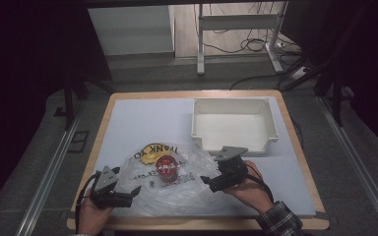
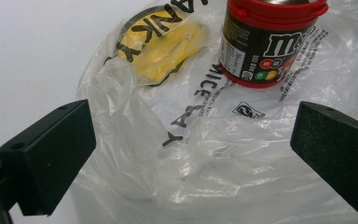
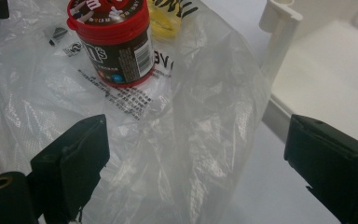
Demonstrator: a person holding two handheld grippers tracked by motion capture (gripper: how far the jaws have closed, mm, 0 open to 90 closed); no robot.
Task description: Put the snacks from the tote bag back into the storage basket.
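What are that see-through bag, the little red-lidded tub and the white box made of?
The bag looks like thin clear plastic film: it crinkles, shines and shows the table through it. The tub seems hard plastic, with a glossy red lid and a printed wrap label. The white box looks like rigid matte plastic, moulded with corner posts, though I can't be sure.

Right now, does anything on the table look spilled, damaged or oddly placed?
Nothing spilled or broken. The clear printed plastic bag lies crumpled and flat, and the red-lidded brown candy tub stands upright on it, not in the white plastic bin.
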